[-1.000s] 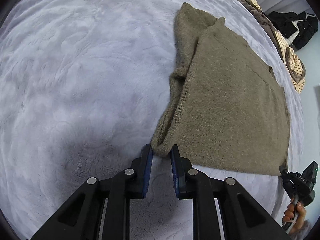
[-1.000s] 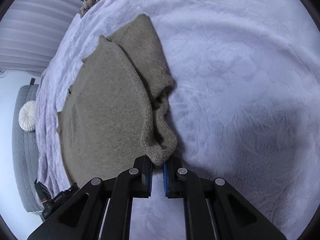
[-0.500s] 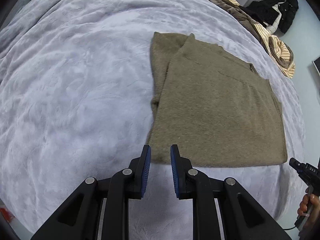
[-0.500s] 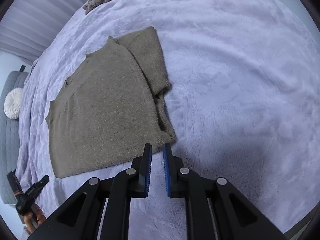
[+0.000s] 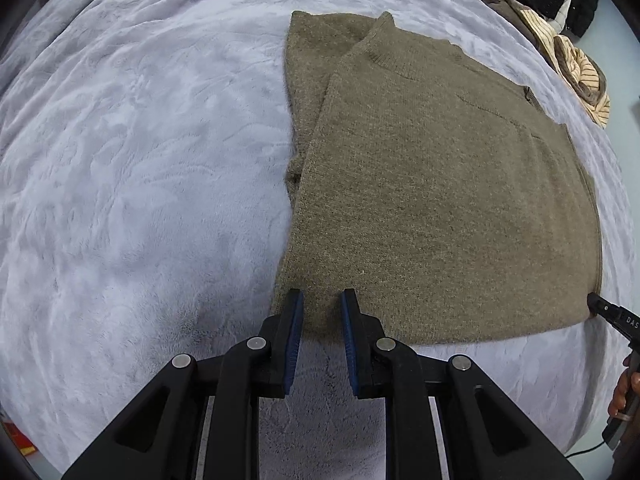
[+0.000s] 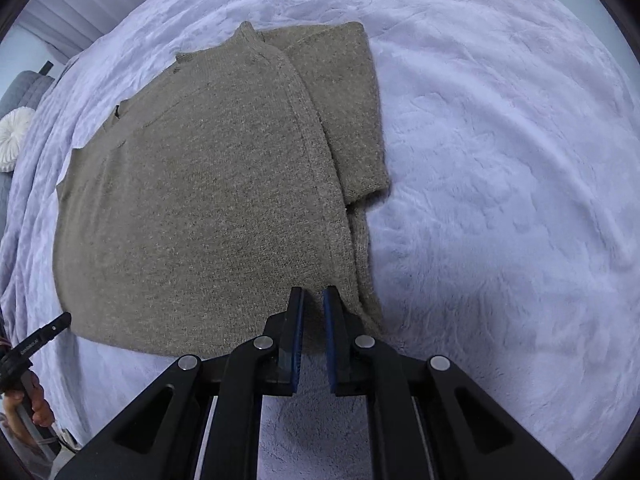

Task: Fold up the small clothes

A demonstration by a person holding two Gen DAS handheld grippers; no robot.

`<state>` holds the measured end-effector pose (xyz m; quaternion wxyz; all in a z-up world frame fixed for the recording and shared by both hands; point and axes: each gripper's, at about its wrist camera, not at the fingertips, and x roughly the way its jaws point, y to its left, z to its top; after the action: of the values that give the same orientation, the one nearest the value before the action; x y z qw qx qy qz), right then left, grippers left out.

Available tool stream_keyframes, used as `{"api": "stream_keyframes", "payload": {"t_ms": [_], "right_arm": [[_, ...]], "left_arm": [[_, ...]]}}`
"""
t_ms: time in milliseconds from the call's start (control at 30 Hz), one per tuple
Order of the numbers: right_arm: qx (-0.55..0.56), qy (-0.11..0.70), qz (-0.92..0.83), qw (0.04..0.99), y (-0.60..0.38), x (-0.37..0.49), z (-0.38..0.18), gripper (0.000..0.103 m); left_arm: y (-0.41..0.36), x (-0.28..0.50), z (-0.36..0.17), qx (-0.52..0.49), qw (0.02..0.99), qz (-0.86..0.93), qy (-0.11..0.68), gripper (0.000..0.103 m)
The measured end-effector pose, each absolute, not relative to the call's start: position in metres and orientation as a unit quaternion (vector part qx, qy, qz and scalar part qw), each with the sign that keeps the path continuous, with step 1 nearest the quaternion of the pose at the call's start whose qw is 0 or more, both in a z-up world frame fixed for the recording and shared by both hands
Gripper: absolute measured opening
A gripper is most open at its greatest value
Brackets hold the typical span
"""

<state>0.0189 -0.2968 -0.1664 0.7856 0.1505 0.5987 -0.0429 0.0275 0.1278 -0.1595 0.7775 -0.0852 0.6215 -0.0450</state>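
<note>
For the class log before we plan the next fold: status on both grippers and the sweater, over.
Left gripper open, empty, at the hem. Right gripper open, empty, at the hem. Sweater flat on blanket, one sleeve folded in. Nothing in the way.

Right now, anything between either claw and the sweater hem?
Nothing visible. The left claw and right claw both sit open at the near hem of the olive sweater, with only bare blanket around.
</note>
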Motion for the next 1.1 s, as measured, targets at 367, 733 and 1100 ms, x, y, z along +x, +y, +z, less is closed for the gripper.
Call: {"api": "stream_keyframes", "payload": {"t_ms": [367,733,1100], "right_arm": [[0.148,0.612,-0.073,0.774,-0.294,0.013,-0.152,0.009],[0.123,0.599,-0.045,0.79,-0.25,0.016,-0.123,0.013],[0.121,0.616,0.065,0.776,-0.155,0.051,-0.129,0.023]], "left_arm": [[0.136,0.023,-0.159,-0.105,0.774,-0.052,0.623,0.021],[0.146,0.013,-0.145,-0.1,0.777,-0.061,0.619,0.037],[0.169,0.01,-0.135,-0.118,0.797,-0.033,0.592,0.1]]}}
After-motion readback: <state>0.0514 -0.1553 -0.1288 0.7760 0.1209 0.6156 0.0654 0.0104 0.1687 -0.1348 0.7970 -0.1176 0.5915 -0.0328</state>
